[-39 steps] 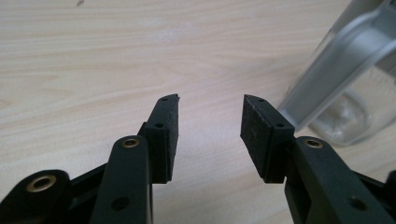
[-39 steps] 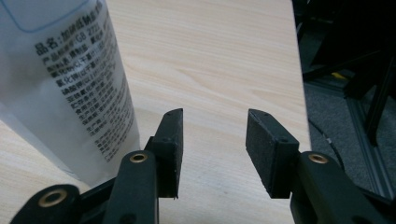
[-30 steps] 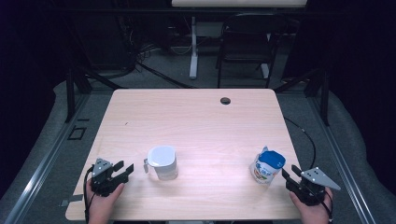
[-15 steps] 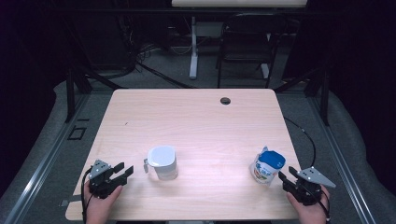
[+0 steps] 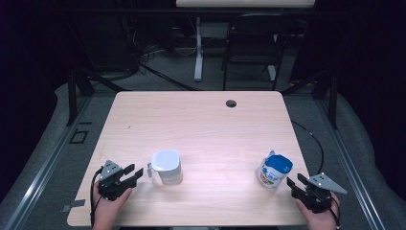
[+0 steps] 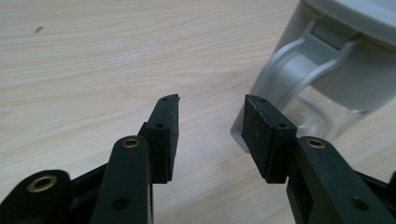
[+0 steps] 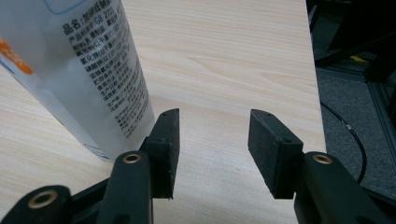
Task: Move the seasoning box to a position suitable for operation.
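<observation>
Left gripper [image 6: 210, 135]: jaws had just been narrowing, still apart, nothing between them. White plastic lidded pitcher [image 5: 166, 166] stood at its 2 o'clock, handle turned toward it, probably staged for a handle grab. Right gripper [image 7: 212, 144]: jaws parted, empty; blue-capped white container [image 5: 275, 170] just at its 10 o'clock. Both hands rested low at the light wooden table [image 5: 201, 120]'s near edge.

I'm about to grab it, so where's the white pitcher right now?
In the high view, the white pitcher stands on the table's near left part, just right of the open left tool, handle toward it.
</observation>
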`<action>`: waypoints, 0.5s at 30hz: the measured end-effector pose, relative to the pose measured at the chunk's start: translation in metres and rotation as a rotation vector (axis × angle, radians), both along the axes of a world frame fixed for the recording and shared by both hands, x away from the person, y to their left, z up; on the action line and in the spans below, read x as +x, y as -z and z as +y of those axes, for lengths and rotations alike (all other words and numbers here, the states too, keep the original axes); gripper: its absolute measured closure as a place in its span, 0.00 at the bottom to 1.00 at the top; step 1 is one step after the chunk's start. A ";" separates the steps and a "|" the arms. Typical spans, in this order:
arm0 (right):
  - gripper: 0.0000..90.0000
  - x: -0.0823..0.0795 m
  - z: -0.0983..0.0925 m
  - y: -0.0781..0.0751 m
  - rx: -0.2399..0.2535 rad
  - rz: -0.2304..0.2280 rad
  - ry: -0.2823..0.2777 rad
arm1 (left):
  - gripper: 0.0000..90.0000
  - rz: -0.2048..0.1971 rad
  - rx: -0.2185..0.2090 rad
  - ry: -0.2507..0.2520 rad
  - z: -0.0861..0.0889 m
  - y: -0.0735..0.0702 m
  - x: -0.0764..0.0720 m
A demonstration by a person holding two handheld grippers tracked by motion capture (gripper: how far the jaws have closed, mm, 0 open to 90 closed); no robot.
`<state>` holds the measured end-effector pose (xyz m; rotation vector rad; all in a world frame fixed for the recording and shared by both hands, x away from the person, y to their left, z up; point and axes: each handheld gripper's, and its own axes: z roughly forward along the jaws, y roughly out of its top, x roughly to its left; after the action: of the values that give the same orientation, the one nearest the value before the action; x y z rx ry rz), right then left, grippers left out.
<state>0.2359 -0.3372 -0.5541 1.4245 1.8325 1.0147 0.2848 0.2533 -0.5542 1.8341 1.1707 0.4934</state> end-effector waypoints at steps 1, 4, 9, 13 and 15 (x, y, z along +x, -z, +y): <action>0.60 -0.001 -0.001 -0.001 0.007 -0.003 0.005 | 0.64 0.005 0.006 0.014 -0.001 -0.001 0.000; 0.60 -0.002 -0.003 -0.002 0.018 -0.002 0.009 | 0.65 0.000 0.014 0.029 -0.005 -0.003 -0.004; 0.59 -0.002 -0.005 -0.002 0.032 -0.011 0.008 | 0.67 0.005 0.008 0.041 -0.005 -0.005 -0.011; 0.59 -0.002 -0.005 -0.002 0.052 -0.004 0.008 | 0.67 0.005 0.020 0.067 -0.012 -0.007 -0.010; 0.59 -0.001 -0.004 -0.002 0.066 -0.009 0.005 | 0.67 0.006 0.031 0.068 -0.020 -0.006 -0.005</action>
<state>0.2347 -0.3417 -0.5520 1.4601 1.8033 1.0862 0.2802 0.2335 -0.5485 1.8963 1.1069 0.4697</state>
